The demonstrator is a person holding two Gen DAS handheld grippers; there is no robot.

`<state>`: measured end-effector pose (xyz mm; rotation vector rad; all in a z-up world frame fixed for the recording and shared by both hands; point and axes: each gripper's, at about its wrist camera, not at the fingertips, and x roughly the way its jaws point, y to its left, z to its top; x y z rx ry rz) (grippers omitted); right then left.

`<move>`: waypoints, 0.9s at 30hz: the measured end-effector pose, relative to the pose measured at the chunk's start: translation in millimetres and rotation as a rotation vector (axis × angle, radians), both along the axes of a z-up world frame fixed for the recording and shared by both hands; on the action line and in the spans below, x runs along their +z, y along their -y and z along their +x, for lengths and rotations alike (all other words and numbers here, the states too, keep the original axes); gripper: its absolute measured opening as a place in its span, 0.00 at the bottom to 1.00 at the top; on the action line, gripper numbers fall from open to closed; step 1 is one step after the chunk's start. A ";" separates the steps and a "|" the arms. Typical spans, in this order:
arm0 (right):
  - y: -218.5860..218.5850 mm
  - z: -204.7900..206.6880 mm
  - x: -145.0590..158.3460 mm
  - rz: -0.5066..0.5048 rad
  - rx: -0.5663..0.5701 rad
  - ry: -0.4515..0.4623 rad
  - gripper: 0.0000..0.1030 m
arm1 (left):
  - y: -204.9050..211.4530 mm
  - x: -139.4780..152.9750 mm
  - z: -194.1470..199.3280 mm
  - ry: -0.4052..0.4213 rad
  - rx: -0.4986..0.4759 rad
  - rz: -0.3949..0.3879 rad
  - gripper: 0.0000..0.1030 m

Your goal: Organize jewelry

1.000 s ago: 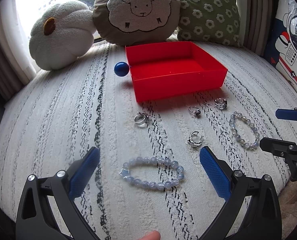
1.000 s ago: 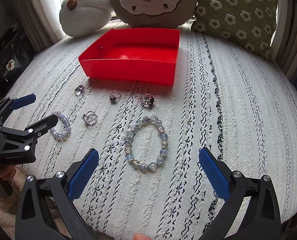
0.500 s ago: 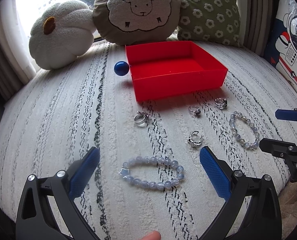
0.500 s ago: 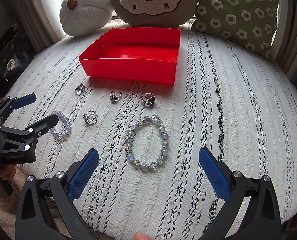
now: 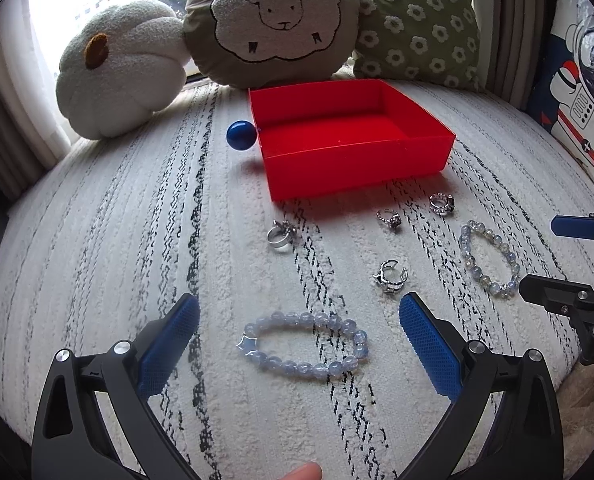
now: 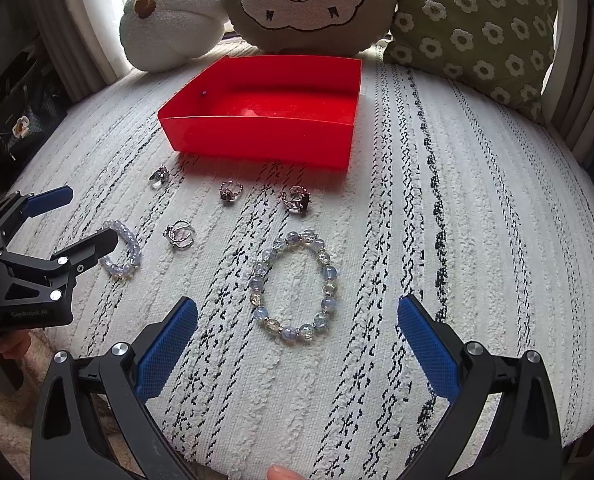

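Note:
A red tray (image 5: pixel 417 158) (image 6: pixel 257 138) stands on the white woven cover, with nothing visible inside. In front of it lie several silver rings (image 5: pixel 281 234) (image 6: pixel 297 200) and two beaded bracelets. My left gripper (image 5: pixel 299 312) is open, its blue pads either side of the pale blue bracelet with a star charm (image 5: pixel 303 344). My right gripper (image 6: pixel 297 312) is open around the mixed clear-and-blue bracelet (image 6: pixel 293 284) (image 5: pixel 487 256). Each gripper also shows at the edge of the other's view, the left gripper (image 6: pixel 73 220) and the right gripper (image 5: pixel 553 256).
A blue ball (image 5: pixel 241 135) rests against the tray's left corner. A white pumpkin cushion (image 5: pixel 117 72), a sheep cushion (image 5: pixel 273 20) and a green flowered cushion (image 5: pixel 417 24) line the back. An astronaut cushion (image 5: pixel 577 92) is at the right.

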<state>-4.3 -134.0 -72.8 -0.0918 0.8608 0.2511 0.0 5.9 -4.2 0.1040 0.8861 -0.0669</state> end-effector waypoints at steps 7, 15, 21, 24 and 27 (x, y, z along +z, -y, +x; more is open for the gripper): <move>1.3 0.6 -0.8 0.007 -0.004 -0.005 0.96 | -19.9 -2.8 19.2 -0.031 0.039 -0.073 0.93; -1.2 -0.5 -1.3 0.010 0.014 -0.008 0.96 | -29.3 -25.2 57.7 -0.092 0.090 -0.107 0.93; -4.1 -1.5 -3.3 0.007 0.024 -0.013 0.96 | -29.4 -39.6 72.9 -0.119 0.102 -0.145 0.92; -3.7 -1.5 -3.4 0.007 0.025 -0.015 0.96 | -25.5 -41.7 77.1 -0.108 0.102 -0.119 0.92; -4.1 -1.6 -3.5 0.006 0.025 -0.013 0.96 | -23.3 -42.4 81.7 -0.099 0.104 -0.109 0.92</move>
